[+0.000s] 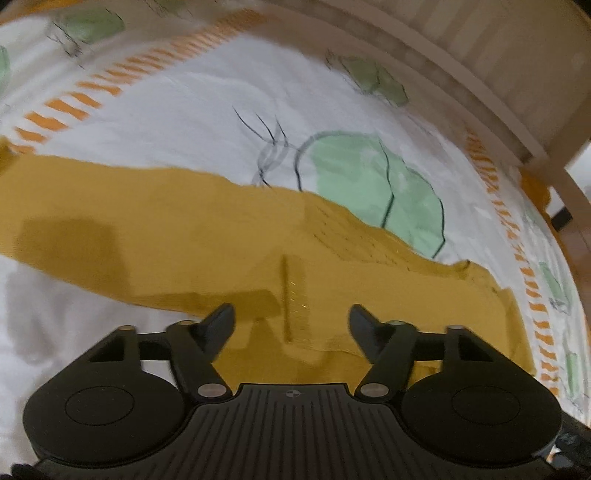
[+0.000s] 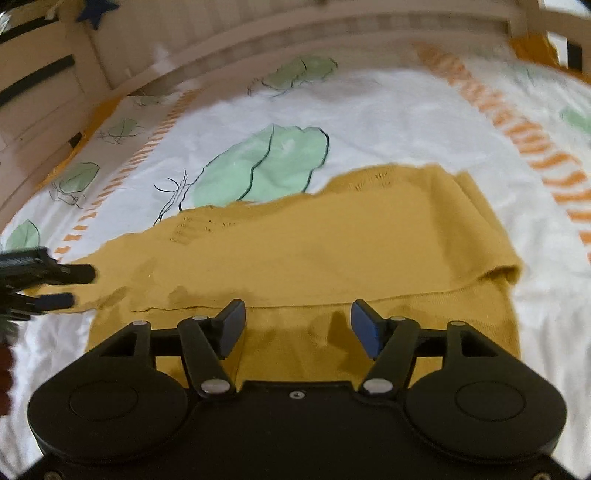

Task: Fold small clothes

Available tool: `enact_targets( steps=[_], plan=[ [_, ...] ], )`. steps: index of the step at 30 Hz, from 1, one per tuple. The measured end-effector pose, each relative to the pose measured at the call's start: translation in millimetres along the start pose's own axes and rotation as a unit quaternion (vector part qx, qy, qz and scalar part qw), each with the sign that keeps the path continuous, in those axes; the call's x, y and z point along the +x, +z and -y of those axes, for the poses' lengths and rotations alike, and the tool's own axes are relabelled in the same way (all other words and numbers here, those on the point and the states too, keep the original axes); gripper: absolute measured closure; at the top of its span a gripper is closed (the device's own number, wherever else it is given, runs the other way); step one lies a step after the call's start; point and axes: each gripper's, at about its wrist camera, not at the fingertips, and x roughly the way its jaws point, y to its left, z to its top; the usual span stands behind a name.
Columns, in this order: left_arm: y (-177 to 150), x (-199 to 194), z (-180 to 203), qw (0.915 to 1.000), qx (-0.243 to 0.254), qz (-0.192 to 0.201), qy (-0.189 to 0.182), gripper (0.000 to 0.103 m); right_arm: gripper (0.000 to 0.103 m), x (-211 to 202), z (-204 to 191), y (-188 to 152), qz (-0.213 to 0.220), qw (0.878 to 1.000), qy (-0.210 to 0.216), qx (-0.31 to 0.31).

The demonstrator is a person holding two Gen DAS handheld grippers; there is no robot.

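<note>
In the left wrist view, a mustard knit garment (image 1: 229,251) is seen spread flat on a white bedsheet (image 1: 192,122) printed with green leaves and orange dashed stripes. The garment runs as a broad band from the left edge to the lower right, and its far edge lies across one green leaf (image 1: 369,177). Bare sheet is seen beyond the garment and at the lower left. A pale wooden bed rail (image 1: 461,74) bounds the bed at the upper right. The left gripper (image 1: 291,325) is held low over the garment, its fingers spread wide with nothing between them; whether the tips touch the cloth cannot be told.

In the right wrist view, the garment (image 2: 295,251) is seen with a folded layer lying over a lower layer, the fold's edge running just ahead of the fingertips. Open sheet (image 2: 369,122) is seen beyond it and to the right, and the rail (image 2: 295,33) curves along the top. The right gripper (image 2: 297,325) is held over the lower layer, fingers spread and empty. The left gripper (image 2: 79,288) is seen at the left edge, its fingers parted at the garment's left end.
</note>
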Motion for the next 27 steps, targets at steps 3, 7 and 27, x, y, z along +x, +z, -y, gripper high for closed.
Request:
enact_targets(
  steps=[3, 7, 27],
  plan=[
    [-2, 14, 2, 0.9999, 0.010, -0.012, 0.003, 0.039, 0.033, -7, 9, 5, 0.007, 1.000, 0.011, 0.017],
    [-4, 26, 0, 0.9997, 0.008, -0.025, 0.000, 0.039, 0.032, -8, 11, 2, -0.005, 0.999, 0.035, 0.028],
    [11, -4, 17, 0.9920, 0.060, 0.106, 0.032, 0.103, 0.031, 4, -6, -20, -0.059, 0.996, 0.066, -0.011]
  ],
)
